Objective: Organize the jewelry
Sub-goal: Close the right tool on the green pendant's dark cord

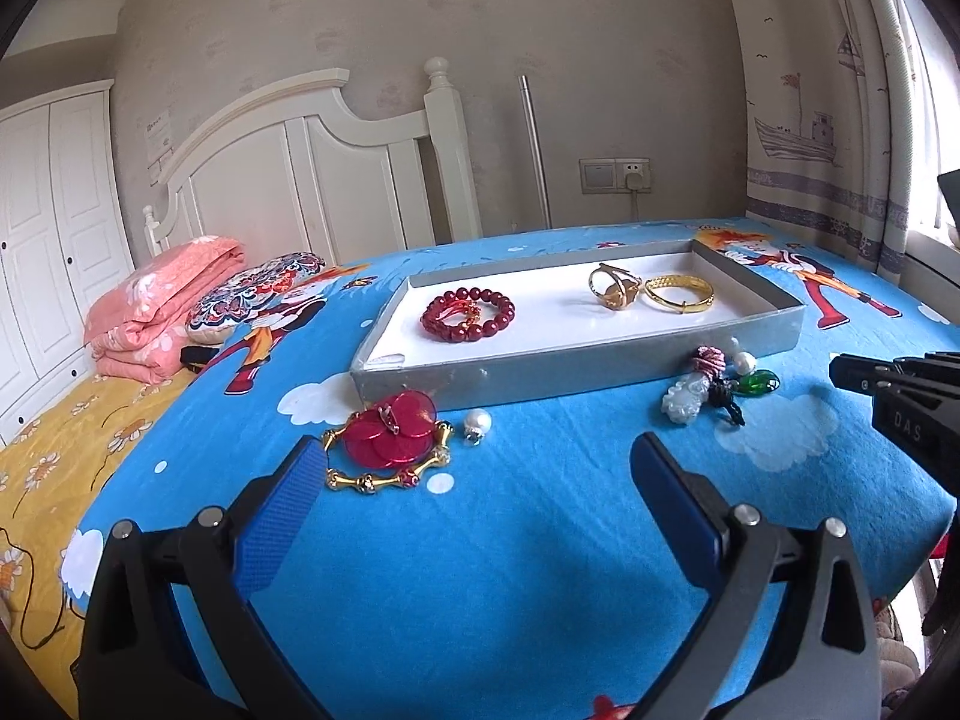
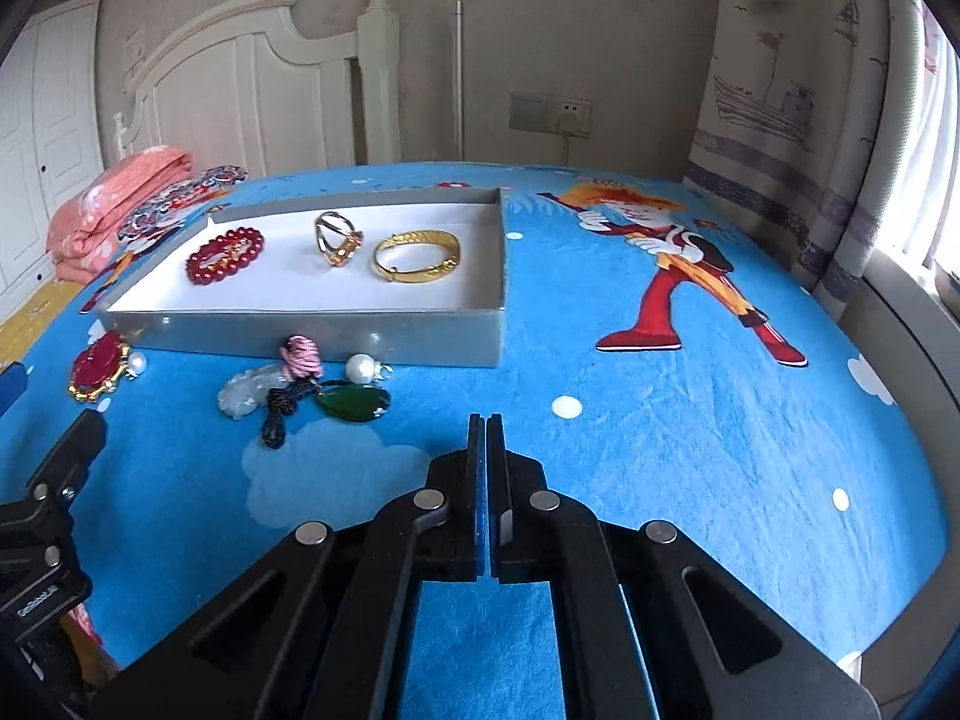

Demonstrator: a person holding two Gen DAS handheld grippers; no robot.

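Observation:
A shallow grey tray point(image 1: 576, 369) point(image 2: 300, 333) with a white floor lies on the blue bedsheet. In it are a red bead bracelet point(image 1: 468, 315) point(image 2: 225, 255), a gold ring point(image 1: 612, 288) point(image 2: 337, 246) and a gold bangle point(image 1: 678, 294) point(image 2: 417, 255). In front of the tray lie a red disc brooch with a gold bamboo bangle point(image 1: 390, 438) point(image 2: 99, 369), a pearl point(image 1: 478, 422) point(image 2: 360, 368), and a jade pendant point(image 1: 681, 399) point(image 2: 240, 396) and a green pendant point(image 1: 759, 383) point(image 2: 354, 404) on cords. My left gripper point(image 1: 474, 474) is open above the sheet, near the brooch. My right gripper point(image 2: 486, 420) is shut and empty, right of the pendants.
A folded pink quilt point(image 1: 162, 306) and a patterned cushion point(image 1: 252, 294) lie at the bed's head, by the white headboard point(image 1: 312, 162). A curtain point(image 1: 840, 90) and window sill stand on the right. Bare blue sheet point(image 2: 690, 420) spreads right of the tray.

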